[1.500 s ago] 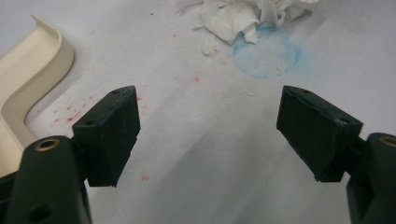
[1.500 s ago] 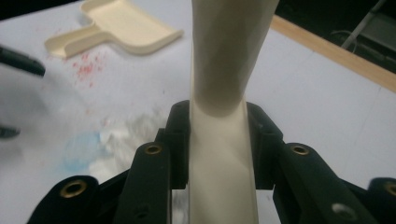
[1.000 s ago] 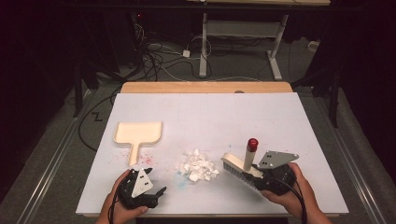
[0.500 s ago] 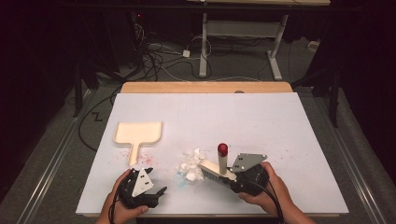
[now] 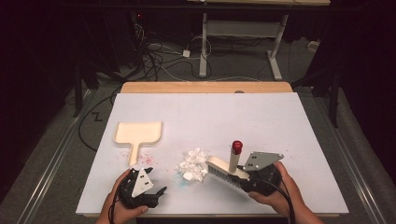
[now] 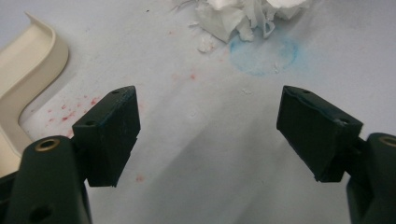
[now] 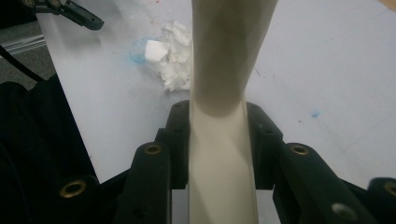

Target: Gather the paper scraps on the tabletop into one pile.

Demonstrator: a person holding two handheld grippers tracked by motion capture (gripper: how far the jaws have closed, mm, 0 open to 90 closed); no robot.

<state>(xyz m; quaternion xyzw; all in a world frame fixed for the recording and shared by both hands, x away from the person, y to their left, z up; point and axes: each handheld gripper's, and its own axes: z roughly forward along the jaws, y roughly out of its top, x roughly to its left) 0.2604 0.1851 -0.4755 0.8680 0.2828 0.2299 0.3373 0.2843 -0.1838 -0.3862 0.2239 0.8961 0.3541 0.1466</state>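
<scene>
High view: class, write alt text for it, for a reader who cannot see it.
The right gripper, shut on a cream brush with a red-tipped handle, holds its bristles against a pile of white paper scraps on a white table. The left gripper rests open near the front edge, below a cream dustpan.

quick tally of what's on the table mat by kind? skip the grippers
Brush: 1
Dustpan: 1
Pile of white paper scraps: 1
Total: 3
</scene>
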